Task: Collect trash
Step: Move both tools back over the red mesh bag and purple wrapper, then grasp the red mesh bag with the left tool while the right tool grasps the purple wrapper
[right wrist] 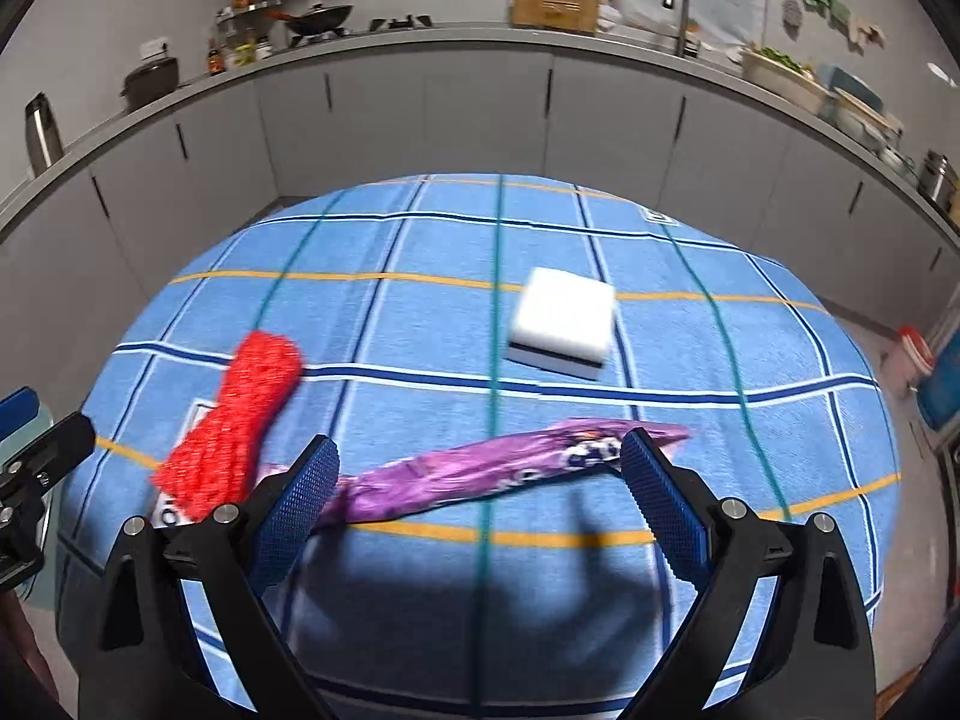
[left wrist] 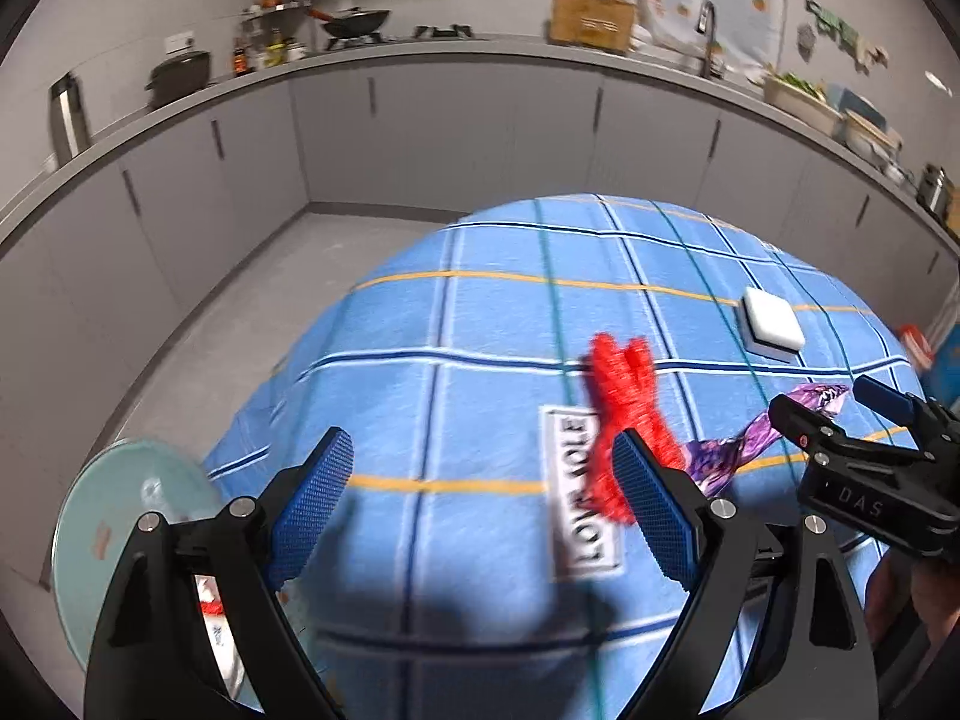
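Observation:
A red mesh net [left wrist: 624,420] [right wrist: 237,420] and a crumpled purple wrapper [right wrist: 492,468] [left wrist: 756,438] lie on the blue checked tablecloth [left wrist: 480,312] [right wrist: 420,312]. My left gripper [left wrist: 486,492] is open and empty above the cloth, the red net just beside its right finger. My right gripper [right wrist: 480,498] is open and empty, its fingers standing on either side of the purple wrapper, above it. The right gripper also shows at the right edge of the left wrist view [left wrist: 864,420].
A white sponge with a dark base [right wrist: 564,318] [left wrist: 771,324] sits further back on the cloth. A round bin lid [left wrist: 120,516] lies at the lower left beside the table. A kitchen counter [left wrist: 480,54] with pots runs along the back wall. A red-lidded container [right wrist: 912,354] stands at right.

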`<state>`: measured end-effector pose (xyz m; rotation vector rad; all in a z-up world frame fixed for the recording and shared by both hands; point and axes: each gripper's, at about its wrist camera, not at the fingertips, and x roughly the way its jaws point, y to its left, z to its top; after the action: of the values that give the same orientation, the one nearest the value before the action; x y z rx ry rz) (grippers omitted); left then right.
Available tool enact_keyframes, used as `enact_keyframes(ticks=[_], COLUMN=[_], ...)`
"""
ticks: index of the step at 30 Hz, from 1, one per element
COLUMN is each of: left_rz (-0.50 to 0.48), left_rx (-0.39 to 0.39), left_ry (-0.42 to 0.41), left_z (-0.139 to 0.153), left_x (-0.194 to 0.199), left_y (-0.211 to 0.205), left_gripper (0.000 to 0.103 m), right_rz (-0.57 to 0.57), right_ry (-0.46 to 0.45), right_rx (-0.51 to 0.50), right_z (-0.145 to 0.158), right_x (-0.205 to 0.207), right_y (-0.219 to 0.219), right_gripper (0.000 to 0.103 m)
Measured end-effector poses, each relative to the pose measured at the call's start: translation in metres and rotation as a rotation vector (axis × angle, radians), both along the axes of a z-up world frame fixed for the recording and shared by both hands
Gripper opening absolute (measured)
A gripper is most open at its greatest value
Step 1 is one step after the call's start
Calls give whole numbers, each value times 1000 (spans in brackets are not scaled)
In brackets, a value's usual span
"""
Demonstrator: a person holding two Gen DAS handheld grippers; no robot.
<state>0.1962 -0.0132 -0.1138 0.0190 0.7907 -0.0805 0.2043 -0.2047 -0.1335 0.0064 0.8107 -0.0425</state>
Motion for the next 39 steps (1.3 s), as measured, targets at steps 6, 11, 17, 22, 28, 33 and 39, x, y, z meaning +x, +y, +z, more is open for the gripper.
enact_keyframes(ticks=[6,11,17,22,28,33,39], left_rz=[-36,-52,-77,-103,-182,-196,-193], left_rx=[29,30,36,13,-39,-56,-71], left_ry=[62,105,137,155,177,164,134], left_z=[-18,-30,-41,-44,-47,-44,-33], left_x=[30,41,46,47,43,37,22], left_y=[-31,-44,-57,-60,-67,-63,-53], left_gripper=[86,86,79,66,24,17,15], right_rz=[-22,-19,29,67,101,118,147], right_ry=[53,94,116,119,115,111,107], right_rx=[38,52,94,104,111,117,127], right_z=[-12,-24,-30,-29,-26,-24,-20], right_x=[14,19,19,17,11,5,-6], right_y=[-10,-14,-9,-4,-2,-2,0], right_gripper=[93,85,61,43,23,21,15])
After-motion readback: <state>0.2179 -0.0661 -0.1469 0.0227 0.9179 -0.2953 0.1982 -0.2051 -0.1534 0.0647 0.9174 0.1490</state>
